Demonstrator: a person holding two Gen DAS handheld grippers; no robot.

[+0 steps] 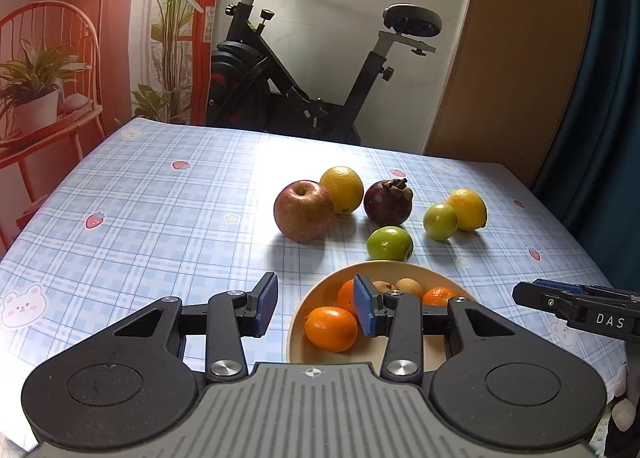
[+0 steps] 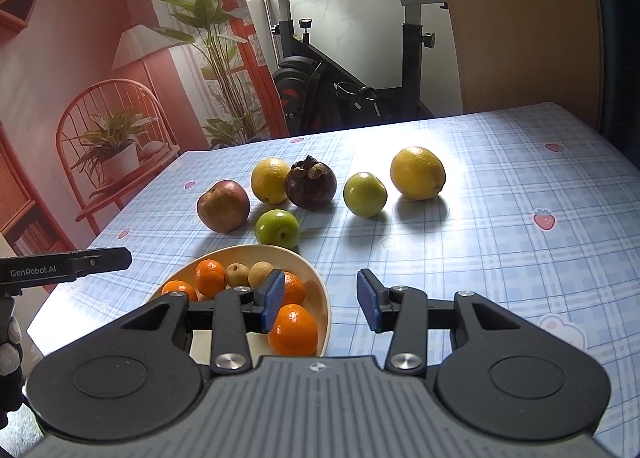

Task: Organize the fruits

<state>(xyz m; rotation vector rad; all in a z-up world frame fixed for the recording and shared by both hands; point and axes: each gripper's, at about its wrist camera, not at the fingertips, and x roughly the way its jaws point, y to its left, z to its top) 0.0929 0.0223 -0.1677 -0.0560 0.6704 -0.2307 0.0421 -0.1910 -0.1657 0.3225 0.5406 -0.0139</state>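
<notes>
A cream bowl (image 1: 380, 268) (image 2: 320, 290) near the table's front holds several mandarins (image 1: 331, 328) (image 2: 293, 330) and two small brown longans (image 2: 261, 273). Loose on the table behind it lie a red apple (image 1: 303, 210) (image 2: 223, 205), two yellow lemons (image 1: 342, 189) (image 2: 417, 173), a dark mangosteen (image 1: 388, 202) (image 2: 311, 187) and two green fruits (image 1: 389, 244) (image 2: 277, 228). My left gripper (image 1: 316, 308) is open and empty over the bowl's left rim. My right gripper (image 2: 320, 306) is open and empty over the bowl's right rim.
The table wears a blue checked cloth (image 1: 160, 197) (image 2: 520, 258). An exercise bike (image 1: 300, 69) stands behind the far edge, a wooden panel (image 1: 512, 57) to its right. The right gripper's finger shows in the left wrist view (image 1: 532, 292).
</notes>
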